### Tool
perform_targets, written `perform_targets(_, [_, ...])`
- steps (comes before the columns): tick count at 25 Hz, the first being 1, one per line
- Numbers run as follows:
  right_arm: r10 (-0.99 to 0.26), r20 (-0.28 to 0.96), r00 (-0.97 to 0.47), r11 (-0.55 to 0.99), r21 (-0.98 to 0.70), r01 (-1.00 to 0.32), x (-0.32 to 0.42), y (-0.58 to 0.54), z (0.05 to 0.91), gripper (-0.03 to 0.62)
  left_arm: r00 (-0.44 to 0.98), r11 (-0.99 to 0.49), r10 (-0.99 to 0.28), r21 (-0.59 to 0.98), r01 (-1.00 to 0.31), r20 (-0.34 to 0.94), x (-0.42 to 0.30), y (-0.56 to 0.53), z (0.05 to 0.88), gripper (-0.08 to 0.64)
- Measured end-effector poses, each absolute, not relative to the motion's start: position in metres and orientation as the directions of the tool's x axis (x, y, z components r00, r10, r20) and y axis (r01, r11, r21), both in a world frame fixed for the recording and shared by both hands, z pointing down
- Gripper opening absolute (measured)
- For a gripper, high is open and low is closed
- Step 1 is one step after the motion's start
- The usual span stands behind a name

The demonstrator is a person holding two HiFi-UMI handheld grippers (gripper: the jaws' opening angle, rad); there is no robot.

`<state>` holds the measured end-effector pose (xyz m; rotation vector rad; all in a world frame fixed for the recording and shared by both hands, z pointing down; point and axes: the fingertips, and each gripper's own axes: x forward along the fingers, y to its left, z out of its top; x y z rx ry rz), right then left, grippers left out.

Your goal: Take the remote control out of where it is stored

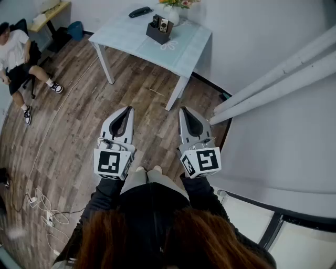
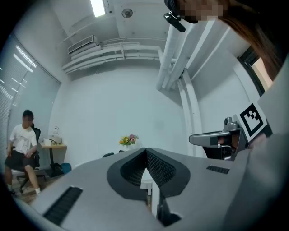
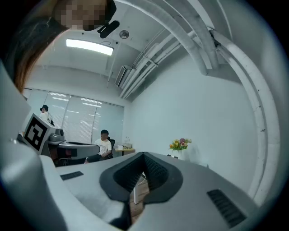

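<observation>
A dark holder box (image 1: 159,34) stands on the pale blue table (image 1: 131,37) across the room, with a remote control (image 1: 163,24) upright in it. A second flat black device (image 1: 140,11) lies near the table's far edge. My left gripper (image 1: 127,109) and right gripper (image 1: 184,109) are held side by side over the wooden floor, well short of the table. Both are shut with nothing between the jaws. In the left gripper view the tips (image 2: 146,149) meet, and in the right gripper view the tips (image 3: 143,154) meet too.
A vase of flowers (image 1: 176,5) stands behind the holder, also visible as flowers (image 2: 128,140) and flowers (image 3: 180,144). A person (image 1: 21,58) sits on a chair at the left by a small desk (image 1: 50,14). Cables (image 1: 39,202) trail on the floor. White pipes (image 1: 278,73) run along the right wall.
</observation>
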<state>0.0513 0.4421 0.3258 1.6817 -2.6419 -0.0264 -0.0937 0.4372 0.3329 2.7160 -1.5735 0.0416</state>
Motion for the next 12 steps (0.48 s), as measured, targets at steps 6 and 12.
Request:
perform_targets(6, [-0.905,0.002,-0.425,0.425,0.024,-0.905,0.054,0.441,0.326,0.014,0.500,-0.500,-0.866,-0.013,-0.866,0.019,-0.088,0.437,0.332,0.005])
perform_targets(12, [-0.899,-0.007,-0.437,0.437,0.009,-0.899,0.057,0.441,0.325,0.014,0.501,-0.501,-0.865,-0.015,-0.865,0.021,-0.082,0.438,0.332,0.005])
